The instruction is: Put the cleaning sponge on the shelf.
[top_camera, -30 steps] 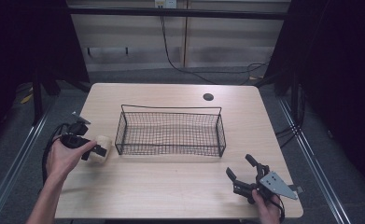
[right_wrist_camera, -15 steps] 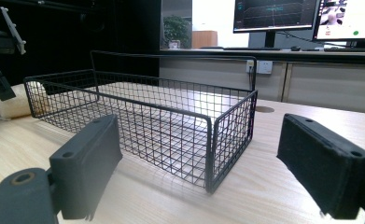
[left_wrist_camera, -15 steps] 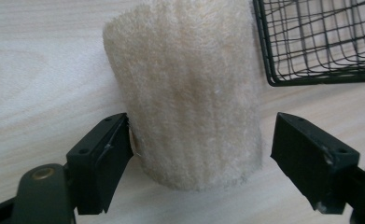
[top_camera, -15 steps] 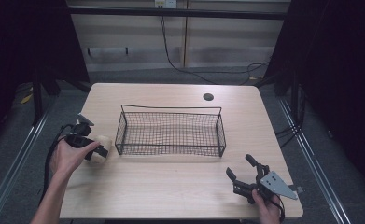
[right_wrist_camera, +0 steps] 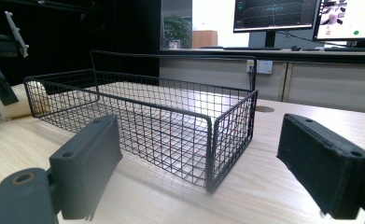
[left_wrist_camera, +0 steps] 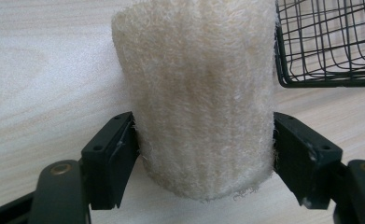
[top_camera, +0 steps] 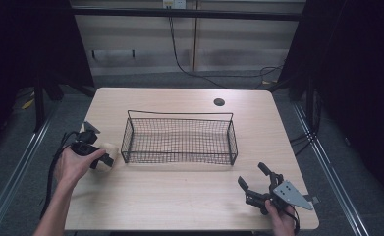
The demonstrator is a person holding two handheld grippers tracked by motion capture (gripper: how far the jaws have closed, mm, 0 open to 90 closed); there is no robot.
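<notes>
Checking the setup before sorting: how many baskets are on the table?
1. The wire basket sits mid-table, empty, right of the cream roll held by the left hand-held gripper. None seems hidden.

Readable text: you find none on the table (top_camera: 189,191).
Monitors (right_wrist_camera: 276,14): your view shows graphics too small to read.

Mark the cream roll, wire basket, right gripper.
cream roll (left_wrist_camera: 201,98), left gripper view, front face.
wire basket (top_camera: 179,158), high view, near wall.
right gripper (top_camera: 252,177), high view, between fingertips.
</notes>
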